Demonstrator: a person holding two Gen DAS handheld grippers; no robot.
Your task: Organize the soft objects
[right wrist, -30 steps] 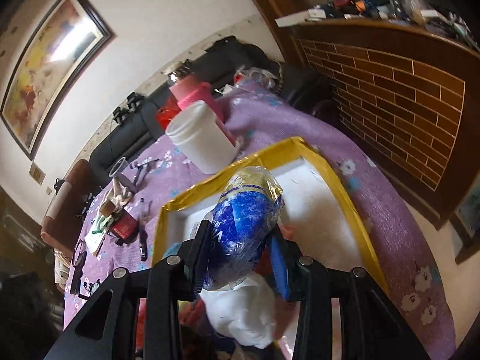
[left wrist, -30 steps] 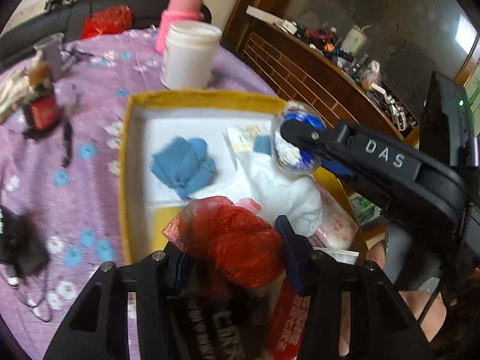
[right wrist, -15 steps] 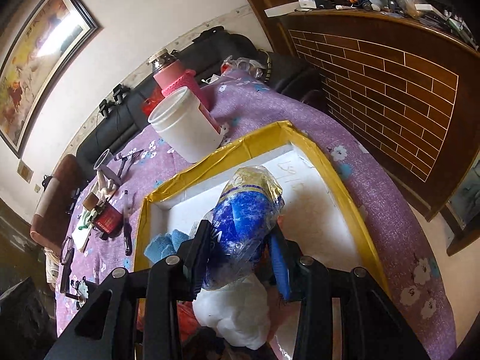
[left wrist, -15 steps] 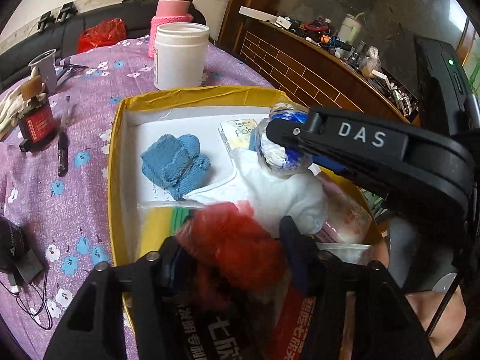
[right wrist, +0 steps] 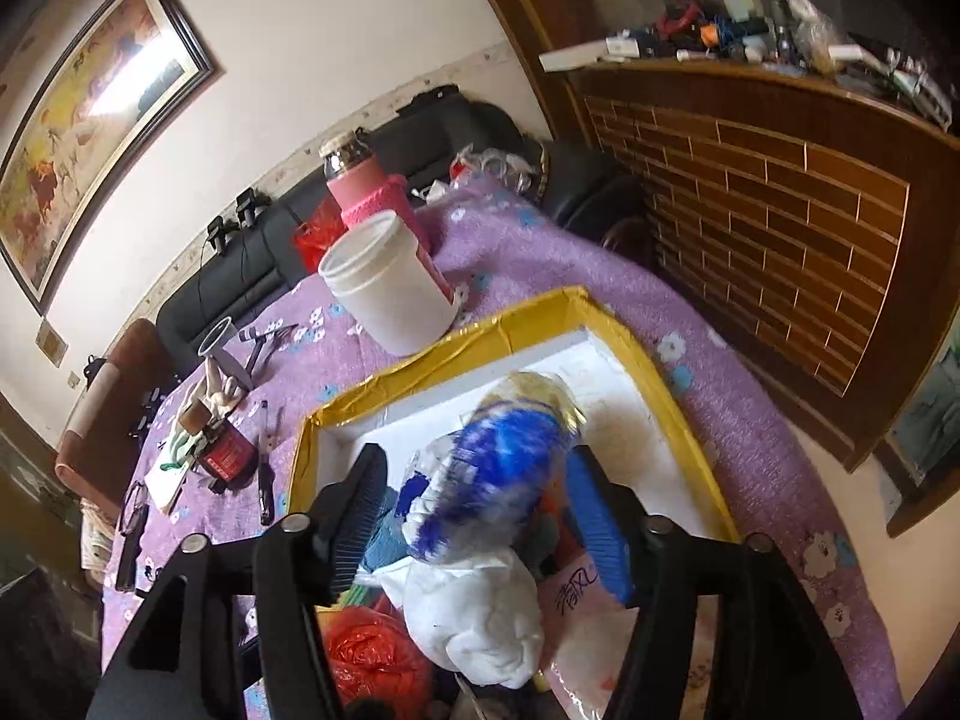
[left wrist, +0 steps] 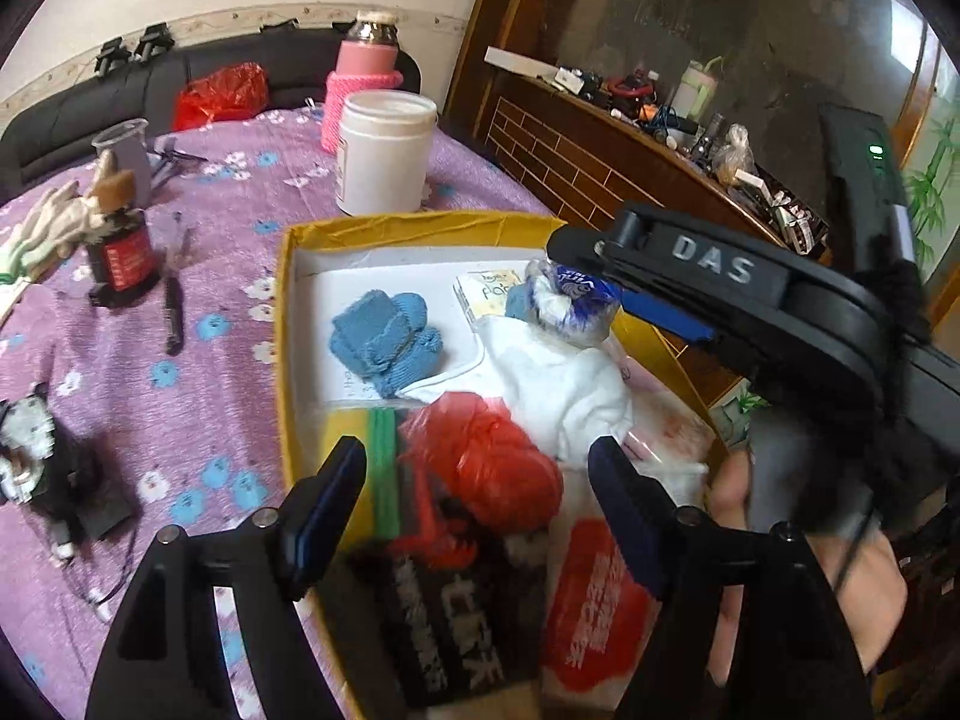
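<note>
A: Left side of the bed?
B: Purple flowered cover point(left wrist: 198, 276), bare in patches. A dark bottle with a red label point(left wrist: 123, 246) stands by a black pen point(left wrist: 174, 315); a white tub point(left wrist: 384, 150) and a pink sleeved bottle point(left wrist: 363, 84) sit further back, just off the far rim of the box.

A: Box edges?
B: Yellow-rimmed box point(left wrist: 281, 324), white floor bare only at the far end. A blue knitted piece point(left wrist: 384, 339) lies near the left wall; a red plastic bag point(left wrist: 486, 450) and a white cloth point(left wrist: 558, 384) fill the near half.

A: Left gripper point(left wrist: 477, 474)?
B: Fingers spread wide, holding nothing, hovering above the red bag.

A: Right gripper point(right wrist: 474, 498)?
B: Fingers apart too. The blue-and-white packet point(right wrist: 504, 474) sits between them, blurred, resting on the white cloth; I cannot tell if a pad touches it.

A: Right side?
B: A wooden brick-patterned counter point(right wrist: 780, 228), cluttered on top, close along the bed.
</note>
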